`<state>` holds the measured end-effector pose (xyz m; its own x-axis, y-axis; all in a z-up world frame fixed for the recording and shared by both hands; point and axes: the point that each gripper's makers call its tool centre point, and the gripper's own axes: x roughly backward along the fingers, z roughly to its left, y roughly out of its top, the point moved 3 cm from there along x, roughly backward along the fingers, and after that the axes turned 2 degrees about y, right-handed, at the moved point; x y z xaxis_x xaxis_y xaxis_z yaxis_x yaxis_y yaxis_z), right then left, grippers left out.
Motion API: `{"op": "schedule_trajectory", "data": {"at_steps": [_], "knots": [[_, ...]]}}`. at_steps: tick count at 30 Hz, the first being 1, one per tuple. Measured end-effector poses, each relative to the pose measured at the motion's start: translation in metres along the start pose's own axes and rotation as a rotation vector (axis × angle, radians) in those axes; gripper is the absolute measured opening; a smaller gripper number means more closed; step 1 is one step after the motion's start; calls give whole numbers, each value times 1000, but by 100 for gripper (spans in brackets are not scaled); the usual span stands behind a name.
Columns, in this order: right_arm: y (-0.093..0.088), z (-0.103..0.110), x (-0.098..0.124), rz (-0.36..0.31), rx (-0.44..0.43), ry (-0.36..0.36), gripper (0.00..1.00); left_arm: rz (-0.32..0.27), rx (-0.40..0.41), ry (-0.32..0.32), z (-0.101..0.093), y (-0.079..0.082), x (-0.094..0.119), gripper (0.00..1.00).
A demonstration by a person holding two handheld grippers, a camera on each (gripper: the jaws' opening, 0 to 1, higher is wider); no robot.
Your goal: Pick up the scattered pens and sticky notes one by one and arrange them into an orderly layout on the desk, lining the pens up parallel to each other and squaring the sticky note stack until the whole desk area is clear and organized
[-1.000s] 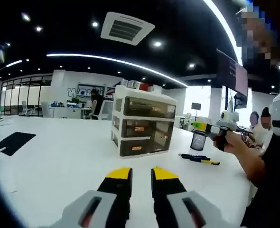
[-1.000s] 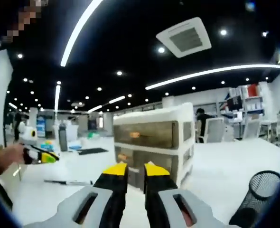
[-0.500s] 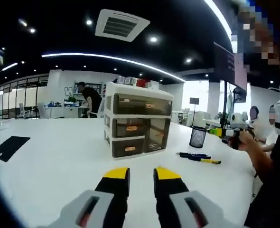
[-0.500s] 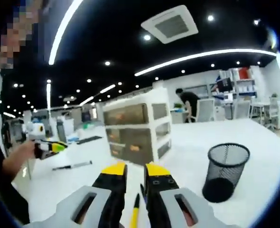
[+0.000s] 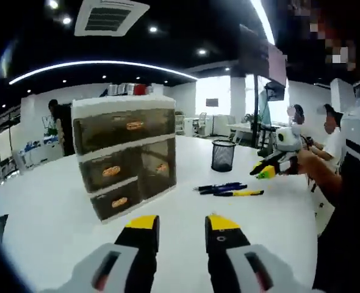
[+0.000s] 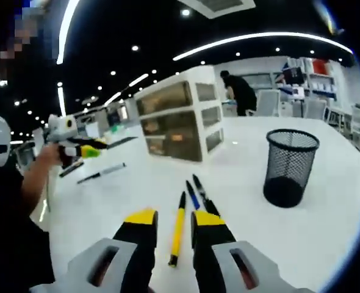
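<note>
Three pens lie close together on the white desk (image 6: pixel 241 244): a yellow pen (image 6: pixel 178 229), a blue pen (image 6: pixel 191 195) and a black pen (image 6: pixel 199 186). My right gripper (image 6: pixel 174 218) hovers just above their near ends, open, with the yellow pen seen through the gap between its jaws. A further black pen (image 6: pixel 100 173) lies apart to the left. The same pen cluster (image 5: pixel 229 190) lies ahead and to the right of my left gripper (image 5: pixel 182 224), which is open and holds nothing. The right gripper (image 5: pixel 270 168) shows beyond the pens, and the left gripper (image 6: pixel 76 149) shows in a hand.
A white three-drawer unit (image 5: pixel 122 155) (image 6: pixel 180 119) stands at mid-desk. A black mesh pen cup (image 6: pixel 290 168) (image 5: pixel 223 155) stands near the pens. A person (image 6: pixel 240 93) stands far behind the drawers. More desks and chairs fill the background.
Both cameras have swung. The right gripper view has dipped toward the desk and the pens have come in under its jaws. My left jaws stand wider apart than before.
</note>
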<state>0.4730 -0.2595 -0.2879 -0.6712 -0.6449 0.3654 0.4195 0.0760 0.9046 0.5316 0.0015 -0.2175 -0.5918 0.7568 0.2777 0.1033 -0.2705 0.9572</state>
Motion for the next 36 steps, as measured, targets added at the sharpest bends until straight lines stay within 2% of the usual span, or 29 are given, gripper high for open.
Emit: {"op": "schedule_trajectory", "data": {"at_steps": [2,4,5,8,12,15,16,18,20,24,25,27,29,33,36], "knots": [[-3,2,-1,39,7,-9,21,-34,-43,-57,-5,21,-13,30],[-4,4,-1,69,16,-10,21,-41,-83,-102,-10,33,-24,30],[-6,6,-2,97,29,-5,21,-52,-128,-125,-12,41,-33,30],[-13,12,-1,187,52,3,21,-18,-185,-199,-23,46,-45,31],[-14,15,-4,216,56,-6,21,6,-276,-327,-48,56,-52,31],[-13,18,-10,232,61,2,21,1,-321,-403,-60,59,-52,33],[-13,18,-11,239,59,0,21,0,-324,-410,-60,59,-52,33],[-11,16,-16,265,95,-47,21,26,-378,-456,-64,54,-54,35],[-12,15,-19,299,107,-66,21,28,-370,-454,-63,55,-55,36],[-13,11,-33,353,103,-106,20,59,-382,-516,-66,43,-46,37],[-14,11,-37,373,112,-105,20,81,-395,-523,-65,37,-44,36],[-20,11,-42,456,137,-109,20,157,-476,-558,-63,20,-41,36],[-20,11,-49,480,133,-107,20,210,-508,-564,-62,12,-40,36],[-14,7,-59,510,131,-96,18,231,-536,-571,-60,9,-34,36],[-12,3,-70,561,132,-77,18,223,-536,-573,-56,11,-32,36]]}}
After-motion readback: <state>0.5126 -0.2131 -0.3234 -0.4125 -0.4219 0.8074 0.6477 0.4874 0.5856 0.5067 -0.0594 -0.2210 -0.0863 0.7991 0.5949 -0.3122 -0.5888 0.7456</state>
